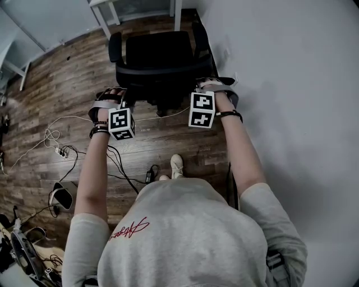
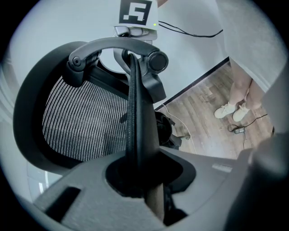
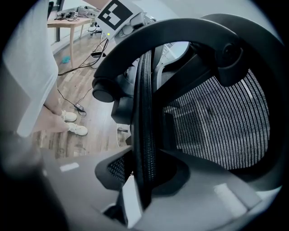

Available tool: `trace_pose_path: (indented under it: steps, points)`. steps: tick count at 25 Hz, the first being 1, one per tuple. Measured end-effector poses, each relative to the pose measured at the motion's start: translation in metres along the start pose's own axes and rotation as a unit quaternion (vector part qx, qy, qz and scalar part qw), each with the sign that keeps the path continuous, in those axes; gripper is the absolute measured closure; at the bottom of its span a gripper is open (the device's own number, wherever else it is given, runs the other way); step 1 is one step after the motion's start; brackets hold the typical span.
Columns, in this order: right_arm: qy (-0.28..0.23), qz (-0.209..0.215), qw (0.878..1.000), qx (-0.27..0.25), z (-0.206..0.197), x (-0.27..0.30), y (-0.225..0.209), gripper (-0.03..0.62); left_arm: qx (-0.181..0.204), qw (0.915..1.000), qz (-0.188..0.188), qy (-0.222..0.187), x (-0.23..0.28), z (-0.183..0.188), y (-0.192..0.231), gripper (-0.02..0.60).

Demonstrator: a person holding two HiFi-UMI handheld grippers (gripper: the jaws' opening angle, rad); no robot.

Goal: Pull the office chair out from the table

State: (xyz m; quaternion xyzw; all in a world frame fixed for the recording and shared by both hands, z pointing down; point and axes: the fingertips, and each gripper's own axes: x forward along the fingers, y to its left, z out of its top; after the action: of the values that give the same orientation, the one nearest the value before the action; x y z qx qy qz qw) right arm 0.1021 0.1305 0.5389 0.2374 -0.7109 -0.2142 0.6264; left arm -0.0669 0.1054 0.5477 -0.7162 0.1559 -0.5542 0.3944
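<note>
Head view shows the person standing behind the black mesh-backed office chair [image 1: 160,59], arms stretched forward, with the left tongs [image 1: 114,95] and the right tongs [image 1: 208,85] set on the two ends of the backrest's top edge. Each pair is closed on that rim. In the left gripper view the dark padded edge runs straight up through the left tongs [image 2: 141,180], and in the right gripper view the same edge sits clamped in the right tongs [image 3: 142,176]. Gripping both corners looks sensible to me: a swivelling chair would likely twist if dragged from one side, while two even holds should draw it straight back. The chair stands on the wood-plank floor [image 1: 56,84], close beside the white wall [image 1: 291,84]. Its seat faces the white counter [image 1: 105,15], whose legs rise just beyond it; how far the seat reaches underneath I cannot tell. It has a see-through woven back in a curved black frame, a padded seat, two armrests and an arched brace with round knobs behind the mesh.
</note>
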Motion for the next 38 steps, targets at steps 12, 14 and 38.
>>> trace_pose_path:
  steps: [12,14,38]
  points:
    - [0.001,-0.004,1.000,0.000,-0.0015,-0.0071,0.0087,0.496,-0.001,1.0000,-0.001,0.002,-0.0061,0.0044,-0.0059,0.523]
    - [0.002,-0.006,1.000,0.000,-0.0003,-0.0069,0.0084,0.497,-0.002,1.0000,-0.002,0.003,-0.0066,0.0027,-0.0058,0.523]
    - [0.002,-0.011,1.000,-0.003,0.0006,-0.0056,0.0025,0.497,-0.006,0.9999,-0.012,-0.001,-0.0052,0.0028,-0.0010,0.520]
